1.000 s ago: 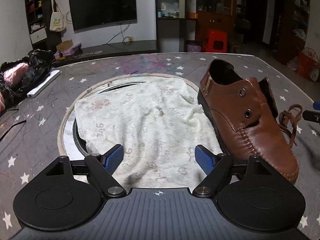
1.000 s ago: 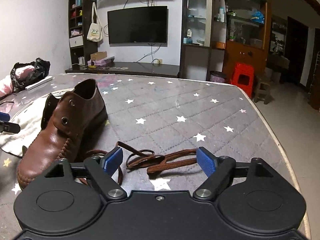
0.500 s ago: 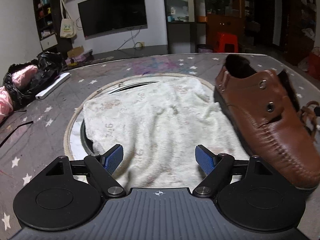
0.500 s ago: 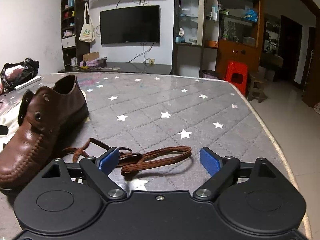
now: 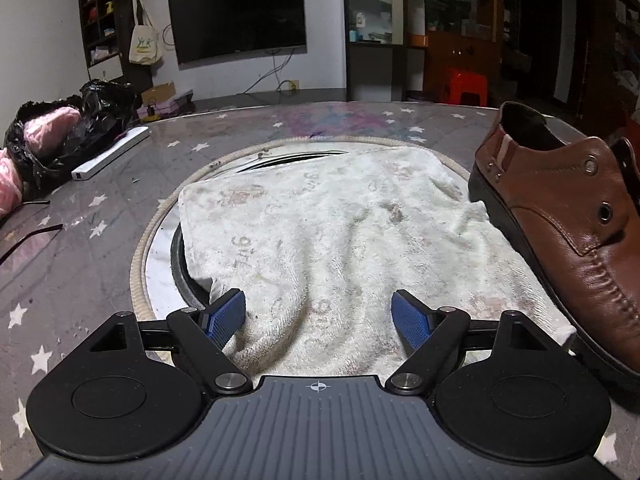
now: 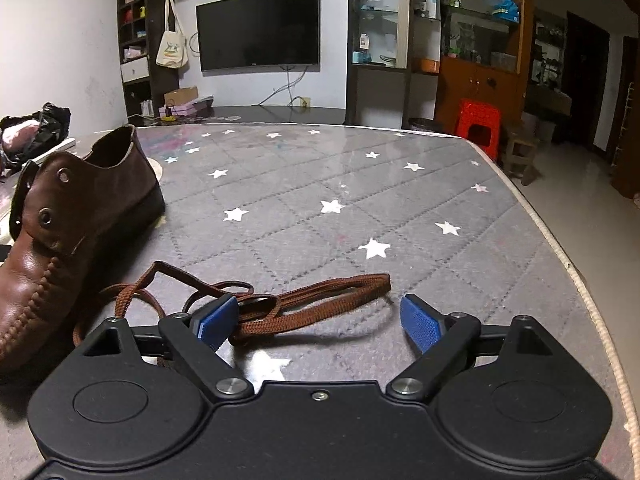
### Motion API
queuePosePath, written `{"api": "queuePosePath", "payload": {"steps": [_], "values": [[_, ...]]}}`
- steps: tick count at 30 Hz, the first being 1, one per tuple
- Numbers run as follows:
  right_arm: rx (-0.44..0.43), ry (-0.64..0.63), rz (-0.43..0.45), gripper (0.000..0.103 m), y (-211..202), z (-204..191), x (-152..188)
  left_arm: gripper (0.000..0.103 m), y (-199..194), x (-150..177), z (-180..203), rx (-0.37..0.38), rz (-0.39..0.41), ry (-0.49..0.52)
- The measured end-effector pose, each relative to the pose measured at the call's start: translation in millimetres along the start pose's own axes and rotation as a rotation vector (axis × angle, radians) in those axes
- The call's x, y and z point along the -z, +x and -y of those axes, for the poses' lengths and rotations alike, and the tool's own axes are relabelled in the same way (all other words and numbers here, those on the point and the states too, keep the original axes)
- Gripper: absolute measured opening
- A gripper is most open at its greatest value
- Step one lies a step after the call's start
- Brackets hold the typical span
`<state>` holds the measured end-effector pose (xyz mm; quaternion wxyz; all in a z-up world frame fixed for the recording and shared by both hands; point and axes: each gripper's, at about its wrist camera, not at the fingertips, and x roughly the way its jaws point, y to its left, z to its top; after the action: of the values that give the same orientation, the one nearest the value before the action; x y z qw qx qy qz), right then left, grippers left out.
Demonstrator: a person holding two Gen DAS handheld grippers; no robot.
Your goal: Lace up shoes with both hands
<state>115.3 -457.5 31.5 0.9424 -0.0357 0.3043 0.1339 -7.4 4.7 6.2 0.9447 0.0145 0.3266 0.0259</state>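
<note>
A brown leather shoe point(image 5: 568, 220) with empty eyelets stands on the table at the right of the left wrist view, its edge on a white towel point(image 5: 340, 240). It also shows at the left of the right wrist view point(image 6: 60, 224). A loose brown lace point(image 6: 280, 304) lies tangled on the table right of the shoe. My left gripper point(image 5: 319, 318) is open and empty above the towel. My right gripper point(image 6: 320, 322) is open, low over the lace, with the lace lying between and just ahead of the blue pads point(image 6: 420, 322).
The towel covers a round rope-rimmed mat point(image 5: 140, 248). A black bag with pink cloth point(image 5: 48, 136) and a white bar point(image 5: 112, 152) lie at the far left. The table's right edge point(image 6: 568, 264) runs close to my right gripper. A red stool point(image 6: 480, 120) stands beyond.
My left gripper has shifted left, so the shoe sits further right in its view. My right gripper has moved closer over the lace. Both stay open.
</note>
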Motion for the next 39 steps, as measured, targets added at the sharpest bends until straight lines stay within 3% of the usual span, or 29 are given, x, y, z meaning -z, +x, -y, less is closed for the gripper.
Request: {"api": "queuePosePath", "payload": {"steps": [4, 14, 23, 39], "values": [[-0.001, -0.011, -0.019, 0.103, 4, -2, 0, 0.082, 3, -2, -4, 0.004, -0.001, -0.019], [-0.013, -0.007, -0.035, 0.103, 5, 0, 1, 0.089, 7, -2, -3, 0.017, -0.010, -0.015], [-0.016, -0.005, -0.037, 0.103, 6, 1, -1, 0.102, 11, -2, -4, 0.017, -0.028, -0.019], [-0.015, -0.005, -0.036, 0.103, 6, 1, 0, 0.102, 10, -2, -4, 0.021, -0.030, -0.026]]}}
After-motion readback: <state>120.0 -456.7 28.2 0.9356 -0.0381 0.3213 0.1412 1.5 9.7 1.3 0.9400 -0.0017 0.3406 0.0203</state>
